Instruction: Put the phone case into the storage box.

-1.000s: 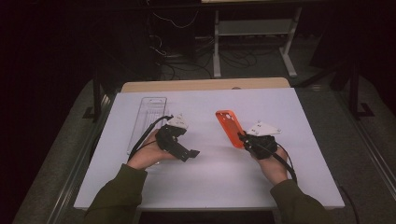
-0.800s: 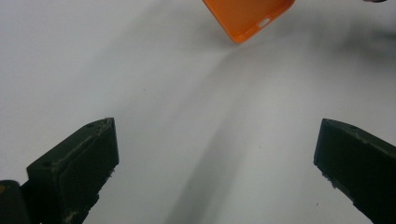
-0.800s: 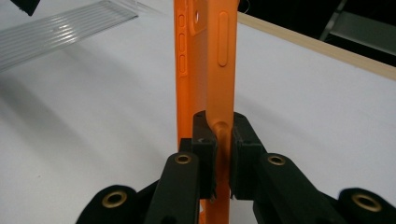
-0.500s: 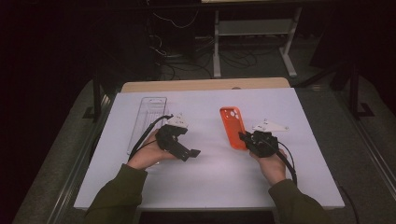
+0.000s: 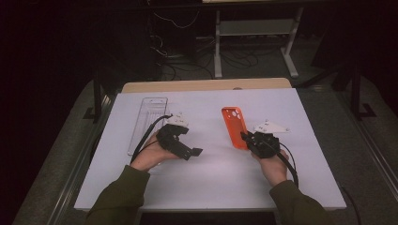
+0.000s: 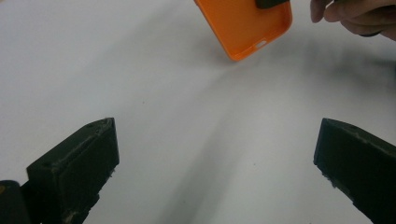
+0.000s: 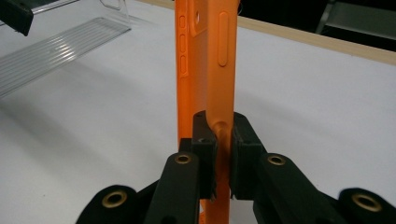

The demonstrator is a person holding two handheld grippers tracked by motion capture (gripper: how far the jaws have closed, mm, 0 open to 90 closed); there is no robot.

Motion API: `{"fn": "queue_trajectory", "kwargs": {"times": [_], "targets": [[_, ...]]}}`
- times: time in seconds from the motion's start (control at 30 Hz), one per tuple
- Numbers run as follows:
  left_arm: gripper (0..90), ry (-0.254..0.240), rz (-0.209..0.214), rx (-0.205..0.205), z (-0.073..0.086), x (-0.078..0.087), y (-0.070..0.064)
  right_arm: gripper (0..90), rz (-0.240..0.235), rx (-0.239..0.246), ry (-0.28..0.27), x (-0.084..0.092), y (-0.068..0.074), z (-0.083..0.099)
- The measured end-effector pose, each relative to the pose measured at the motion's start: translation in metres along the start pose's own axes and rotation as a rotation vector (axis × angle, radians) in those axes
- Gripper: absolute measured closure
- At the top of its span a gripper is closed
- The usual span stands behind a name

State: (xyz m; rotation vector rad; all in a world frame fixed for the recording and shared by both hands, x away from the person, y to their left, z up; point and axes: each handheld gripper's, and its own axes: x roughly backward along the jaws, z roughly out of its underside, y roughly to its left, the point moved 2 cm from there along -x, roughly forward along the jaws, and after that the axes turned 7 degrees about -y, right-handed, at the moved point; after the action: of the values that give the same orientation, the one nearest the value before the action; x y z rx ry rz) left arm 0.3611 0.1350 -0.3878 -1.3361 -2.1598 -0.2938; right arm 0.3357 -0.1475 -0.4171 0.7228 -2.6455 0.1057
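**Operator:** White desk (image 5: pixel 211 187) under my cameras, dark floor and a tangle of cables beyond its far edge. I have the right gripper (image 5: pixel 245 137) clamped on the near end of the orange phone case (image 5: pixel 234 125). From the right gripper view the pads pinch the case's (image 7: pixel 205 70) side wall between them, almost fully closed, with the case standing on edge and running straight away from the jaws.

**Observer:** Where on the desk is the case?

**Operator:** Roughly the middle, a little right of centre, its length pointing toward the far edge. The camera cut-out end is the far one.

**Observer:** And your other tool?

**Operator:** The left gripper (image 5: pixel 196 152) sits left of centre, nearer the front edge, aimed across at the case. Its jaws are spread wide in the left gripper view, with bare desk between them and nothing held. The case (image 6: pixel 245 28) is well ahead of them.

**Observer:** Anything else out there?

**Operator:** A clear plastic tray (image 5: pixel 148 123) lies along the left side, just beyond my left hand (image 5: pixel 151 157).
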Motion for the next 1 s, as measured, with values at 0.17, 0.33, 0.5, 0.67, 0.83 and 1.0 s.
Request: {"fn": "queue_trajectory", "kwargs": {"times": [0.17,0.33,0.5,0.67,0.83,1.0], "targets": [[1.5,-0.031,0.002,0.025,-0.003,0.001,0.0,81.3,0.012,-0.003,-0.002,0.0,0.0,0.0],[1.6,-0.042,-0.015,0.028,-0.004,0.001,0.0,81.3,0.015,0.004,-0.005,0.0,0.002,-0.001],[0.0,-0.059,-0.027,0.036,-0.007,-0.002,-0.001,81.3,0.014,0.011,-0.016,0.0,0.002,-0.002],[0.0,-0.087,-0.029,0.043,-0.014,-0.002,-0.001,81.3,0.011,0.009,-0.019,-0.001,0.006,-0.003],[0.0,-0.106,-0.034,0.046,-0.021,-0.004,-0.002,81.4,0.002,0.007,-0.024,-0.004,0.011,-0.004],[0.0,-0.126,-0.038,0.048,-0.027,-0.006,-0.002,81.3,-0.002,0.024,-0.027,-0.006,0.016,-0.004]]}}
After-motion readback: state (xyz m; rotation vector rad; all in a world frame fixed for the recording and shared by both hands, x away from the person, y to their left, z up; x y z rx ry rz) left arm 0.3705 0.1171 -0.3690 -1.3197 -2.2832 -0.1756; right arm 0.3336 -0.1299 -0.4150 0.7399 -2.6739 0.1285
